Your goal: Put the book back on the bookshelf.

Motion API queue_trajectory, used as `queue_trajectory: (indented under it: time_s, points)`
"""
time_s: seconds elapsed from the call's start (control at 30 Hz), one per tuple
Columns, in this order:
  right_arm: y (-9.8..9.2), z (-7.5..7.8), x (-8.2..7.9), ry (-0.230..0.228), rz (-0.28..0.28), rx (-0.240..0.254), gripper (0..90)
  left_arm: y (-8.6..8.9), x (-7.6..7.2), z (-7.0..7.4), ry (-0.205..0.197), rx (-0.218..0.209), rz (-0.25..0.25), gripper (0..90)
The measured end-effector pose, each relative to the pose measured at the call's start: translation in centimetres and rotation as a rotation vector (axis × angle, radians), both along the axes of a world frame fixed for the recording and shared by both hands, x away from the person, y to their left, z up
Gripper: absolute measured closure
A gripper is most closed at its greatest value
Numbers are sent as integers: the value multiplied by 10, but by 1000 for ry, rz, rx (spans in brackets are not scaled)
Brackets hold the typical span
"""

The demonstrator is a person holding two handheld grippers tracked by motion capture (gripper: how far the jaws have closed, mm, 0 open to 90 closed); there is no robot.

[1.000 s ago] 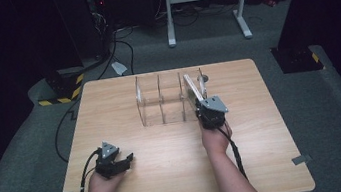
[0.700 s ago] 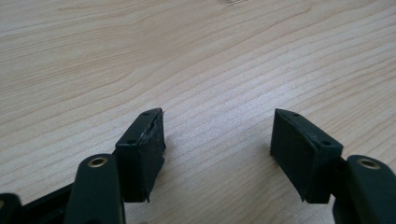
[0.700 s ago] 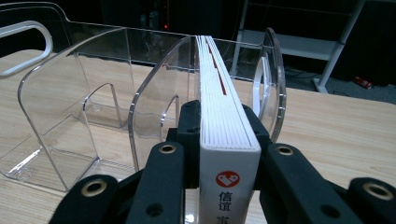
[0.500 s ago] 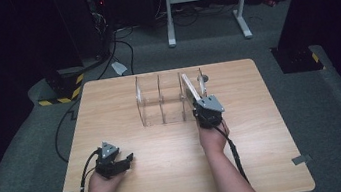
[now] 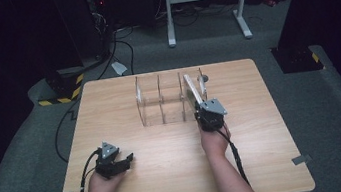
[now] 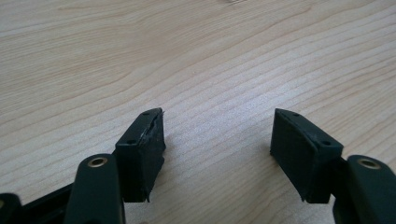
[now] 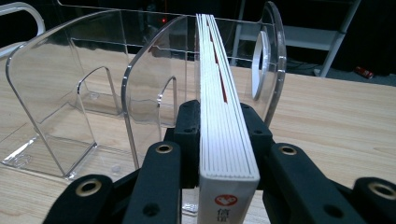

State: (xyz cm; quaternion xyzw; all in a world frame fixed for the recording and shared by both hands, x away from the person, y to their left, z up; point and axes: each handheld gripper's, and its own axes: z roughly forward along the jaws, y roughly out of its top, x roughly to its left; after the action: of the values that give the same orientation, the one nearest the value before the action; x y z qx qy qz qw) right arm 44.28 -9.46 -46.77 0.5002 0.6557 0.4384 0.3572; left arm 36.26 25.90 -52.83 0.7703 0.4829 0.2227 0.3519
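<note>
Fingers of the right gripper (image 7: 223,135) clamp a white book (image 7: 219,107); left gripper (image 6: 217,144) gapes, holding nothing.

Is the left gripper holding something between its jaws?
No, the left gripper has its jaws wide apart, with bare wooden table between them.

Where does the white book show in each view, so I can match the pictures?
High view: the white book stands upper centre, at the right end of the clear rack, gripped by the right tool.
Right gripper view: book at centre, between the jaws.
Left gripper view: not in it; bare table.
Shared landmark: the clear rack.
</note>
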Motion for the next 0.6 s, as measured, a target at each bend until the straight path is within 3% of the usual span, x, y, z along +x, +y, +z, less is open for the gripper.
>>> queue_trajectory:
  time_s: [0.37,0.6]
  points:
    - [-1,1,-1,7,4,0,678,0,0,0,0,0,0,351]
    - [-6,0,-10,21,21,12,636,0,0,0,0,0,0,351]
